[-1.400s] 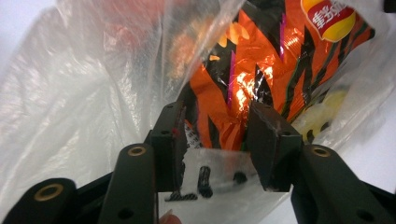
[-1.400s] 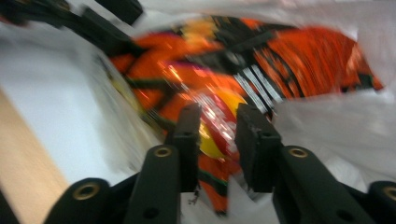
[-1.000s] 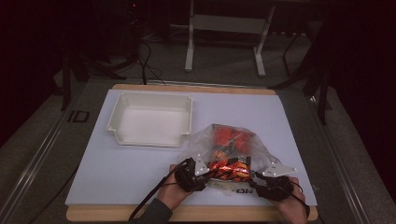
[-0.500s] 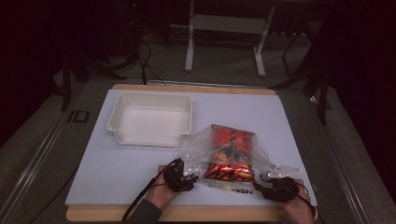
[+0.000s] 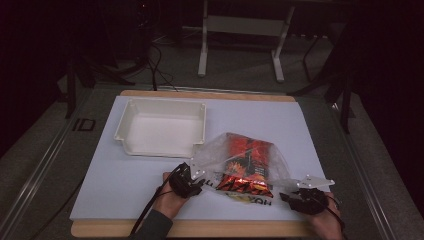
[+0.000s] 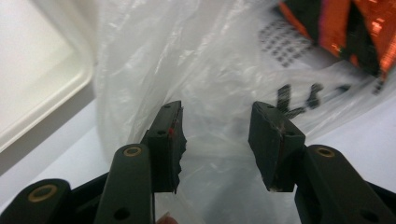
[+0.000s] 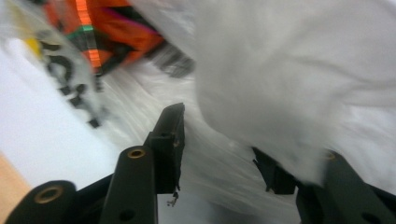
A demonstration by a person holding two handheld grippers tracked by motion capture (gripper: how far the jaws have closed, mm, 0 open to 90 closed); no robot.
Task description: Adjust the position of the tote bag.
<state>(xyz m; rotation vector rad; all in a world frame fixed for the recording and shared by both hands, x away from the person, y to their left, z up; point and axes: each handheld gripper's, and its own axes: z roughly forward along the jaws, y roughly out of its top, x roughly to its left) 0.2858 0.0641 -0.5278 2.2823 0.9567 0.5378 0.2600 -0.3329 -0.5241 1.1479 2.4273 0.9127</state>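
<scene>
Two grippers: both low at the near edge of the table [image 5: 100,165], one at each side of a clear plastic bag [image 5: 220,155]
Left gripper [image 5: 196,179]: jaws apart and just been closing; in the left gripper view [image 6: 217,140] thin film of the bag lies between the pads, which do not press on it
Right gripper [image 5: 287,196]: jaws apart and just been closing; in the right gripper view [image 7: 219,140] bag film billows over one jaw and hides its pad, so contact there cannot be told
Bag contents: an orange and black snack packet [image 5: 245,165] inside the film, lying flat
Bag position: on the white table surface, near edge, right of centre
White tray [image 5: 125,127]: beyond the left gripper, apart from the bag
Hands: left hand [image 5: 167,202] and right hand [image 5: 327,220] enter from the bottom of the high view
</scene>
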